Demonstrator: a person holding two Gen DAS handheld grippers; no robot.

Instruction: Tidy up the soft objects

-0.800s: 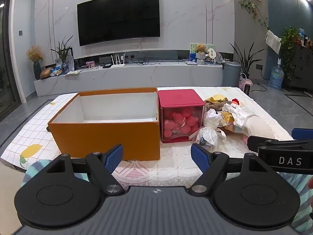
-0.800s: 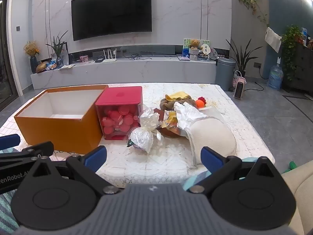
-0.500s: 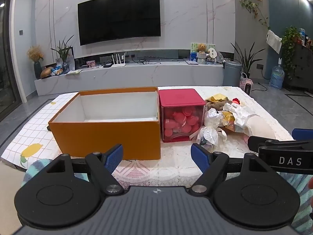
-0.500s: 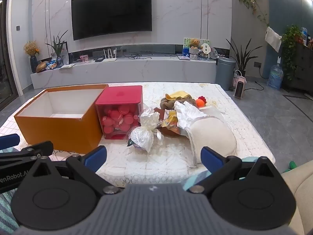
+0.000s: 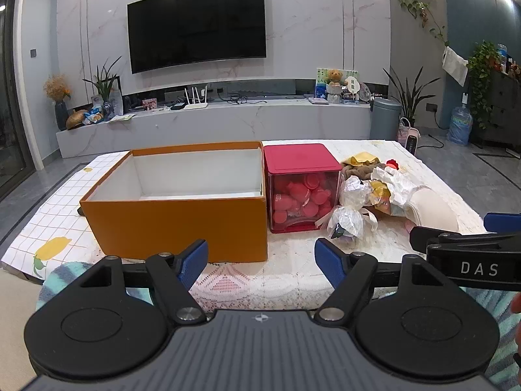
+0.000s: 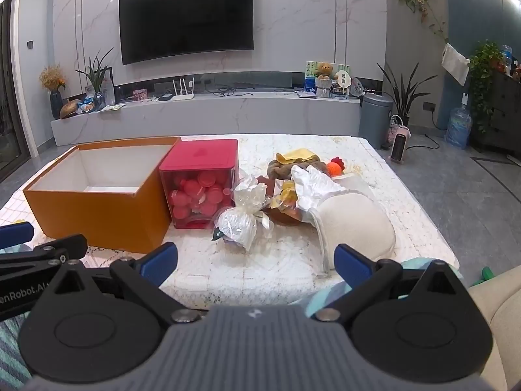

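Note:
An open orange box (image 5: pixel 176 221) (image 6: pixel 97 211) with a white inside stands on the table's left half. Beside it sits a red-lidded clear box (image 5: pixel 301 189) (image 6: pixel 200 189) full of pink round pieces. Right of that lies a heap of soft things: a crinkly clear bag (image 6: pixel 239 224) (image 5: pixel 346 223), a white cloth (image 6: pixel 314 184), a brown plush (image 6: pixel 283 167), a cream cushion (image 6: pixel 353 229) (image 5: pixel 429 210). My left gripper (image 5: pixel 262 262) hangs open at the near table edge before the orange box. My right gripper (image 6: pixel 255 260) is open, short of the bag and cushion. Neither holds anything.
The table (image 6: pixel 260 270) wears a white patterned cloth, with a checked cloth (image 5: pixel 62 208) at its left end. A TV wall and long marble shelf (image 5: pixel 228 120) stand behind. A grey bin (image 6: pixel 376 119) and small heater (image 6: pixel 399 145) sit on the floor at right.

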